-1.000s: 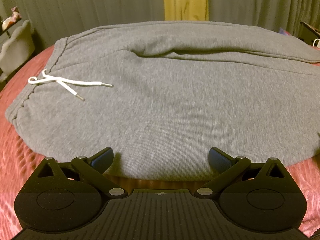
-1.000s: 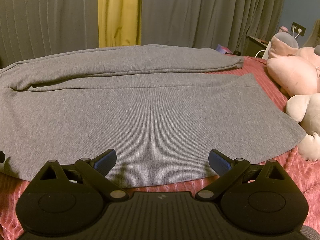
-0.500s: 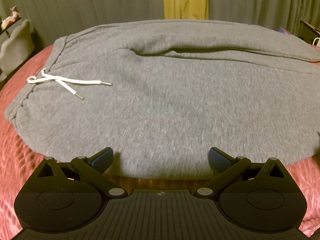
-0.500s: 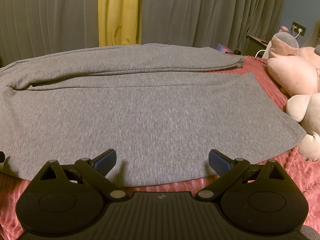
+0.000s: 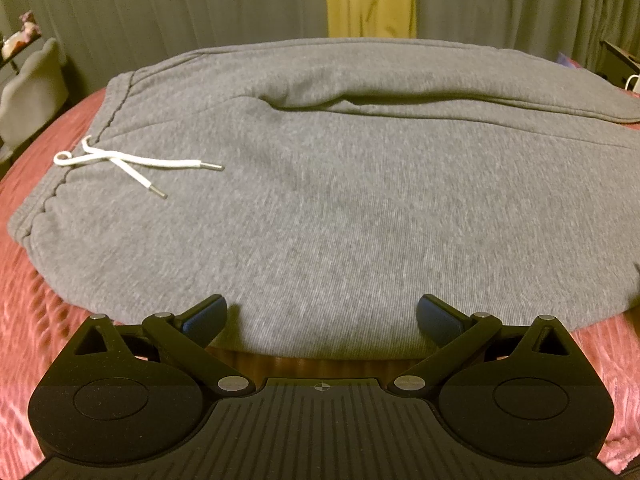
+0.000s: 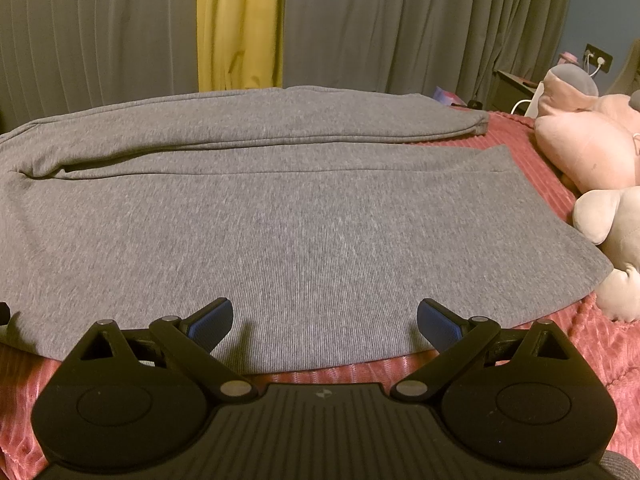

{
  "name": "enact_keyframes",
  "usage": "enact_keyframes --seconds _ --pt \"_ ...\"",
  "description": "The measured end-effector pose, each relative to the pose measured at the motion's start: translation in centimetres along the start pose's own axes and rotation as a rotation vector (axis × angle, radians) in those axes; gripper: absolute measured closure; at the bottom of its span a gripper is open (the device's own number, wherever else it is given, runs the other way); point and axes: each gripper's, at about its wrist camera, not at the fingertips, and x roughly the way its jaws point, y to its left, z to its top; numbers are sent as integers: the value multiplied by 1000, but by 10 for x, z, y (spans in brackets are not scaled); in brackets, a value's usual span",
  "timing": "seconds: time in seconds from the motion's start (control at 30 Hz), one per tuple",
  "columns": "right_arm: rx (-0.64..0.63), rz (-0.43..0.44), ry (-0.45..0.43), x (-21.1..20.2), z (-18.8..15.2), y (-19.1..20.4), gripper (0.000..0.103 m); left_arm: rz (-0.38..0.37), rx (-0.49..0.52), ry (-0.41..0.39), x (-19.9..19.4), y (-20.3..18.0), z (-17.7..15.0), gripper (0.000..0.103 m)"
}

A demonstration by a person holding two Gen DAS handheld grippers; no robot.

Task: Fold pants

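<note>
Grey sweatpants (image 5: 340,200) lie flat across the red bedspread, waistband at the left with a white drawstring (image 5: 132,164), legs running right. The two legs lie side by side in the right wrist view (image 6: 304,216), cuffs at the right. My left gripper (image 5: 322,316) is open and empty, fingers over the near edge of the seat part. My right gripper (image 6: 325,320) is open and empty, fingers over the near edge of the near leg.
The red ribbed bedspread (image 6: 592,344) shows around the pants. Pink and beige plush toys (image 6: 592,152) lie at the right by the cuffs. Grey and yellow curtains (image 6: 240,28) hang behind the bed. A grey chair (image 5: 28,96) stands at the far left.
Both views have crept slightly forward over the pants' near edge. Both grippers stay open and the pants have not moved.
</note>
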Motion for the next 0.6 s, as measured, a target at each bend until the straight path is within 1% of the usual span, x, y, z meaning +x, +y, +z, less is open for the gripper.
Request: enact_keyframes --seconds 0.6 --pt "3 5 20 2 -2 0 4 -1 1 10 1 -2 -1 0"
